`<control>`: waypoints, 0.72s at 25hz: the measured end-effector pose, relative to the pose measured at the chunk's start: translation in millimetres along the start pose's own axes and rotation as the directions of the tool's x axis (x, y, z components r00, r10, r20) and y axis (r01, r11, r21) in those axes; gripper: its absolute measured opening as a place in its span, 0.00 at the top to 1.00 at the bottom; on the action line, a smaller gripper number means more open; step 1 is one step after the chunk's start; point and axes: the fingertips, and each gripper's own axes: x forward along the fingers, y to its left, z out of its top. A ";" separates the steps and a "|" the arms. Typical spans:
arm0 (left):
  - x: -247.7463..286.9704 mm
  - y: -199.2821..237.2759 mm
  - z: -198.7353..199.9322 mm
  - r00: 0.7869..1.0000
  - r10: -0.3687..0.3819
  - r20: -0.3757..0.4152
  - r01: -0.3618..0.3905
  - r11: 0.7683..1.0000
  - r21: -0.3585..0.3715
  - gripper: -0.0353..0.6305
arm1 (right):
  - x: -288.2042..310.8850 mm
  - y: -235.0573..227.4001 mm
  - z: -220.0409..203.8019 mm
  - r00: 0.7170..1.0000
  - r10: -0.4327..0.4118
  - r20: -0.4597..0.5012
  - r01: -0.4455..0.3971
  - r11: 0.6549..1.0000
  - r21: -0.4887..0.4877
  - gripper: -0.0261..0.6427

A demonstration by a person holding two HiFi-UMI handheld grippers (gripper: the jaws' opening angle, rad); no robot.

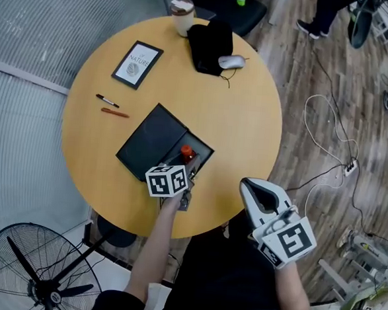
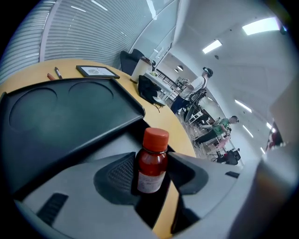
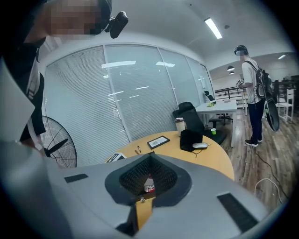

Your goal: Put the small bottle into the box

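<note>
Fingers (image 2: 112,175) of the left gripper (image 2: 150,179) clamp one small bottle (image 2: 153,161) at one box (image 1: 149,138); right gripper (image 3: 149,158) closed, empty.

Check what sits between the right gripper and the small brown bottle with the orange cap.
Head view: between right gripper and small brown bottle, only the black box's rim and bare round yellow table. Left gripper holds the bottle.

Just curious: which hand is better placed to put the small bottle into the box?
Left: the left tongs grip the small bottle at the open box; right tongs hang shut, off the table.
</note>
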 end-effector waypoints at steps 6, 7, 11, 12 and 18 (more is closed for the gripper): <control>9.8 4.0 0.8 0.999 -0.028 -0.017 0.027 0.998 -0.048 0.64 | 5.0 0.3 -0.8 1.000 0.011 -0.012 -0.011 1.000 0.005 0.95; 11.5 3.2 1.9 1.000 -0.025 -0.018 0.024 0.999 -0.041 0.64 | 5.8 0.5 -0.6 1.000 0.013 -0.012 -0.013 1.000 0.004 0.95; 17.5 3.9 4.4 1.000 -0.001 -0.005 0.001 1.000 -0.030 0.64 | 7.7 2.6 -1.4 1.000 0.020 -0.014 -0.020 1.000 0.002 0.95; 18.8 5.3 4.5 1.000 0.006 -0.001 -0.006 0.999 -0.035 0.64 | 8.2 2.9 -1.9 1.000 0.021 -0.015 -0.021 1.000 0.002 0.95; 28.7 14.7 -4.9 0.999 0.036 -0.023 -0.038 0.996 -0.079 0.66 | 8.3 2.6 -4.4 1.000 0.023 -0.020 -0.023 1.000 0.012 0.95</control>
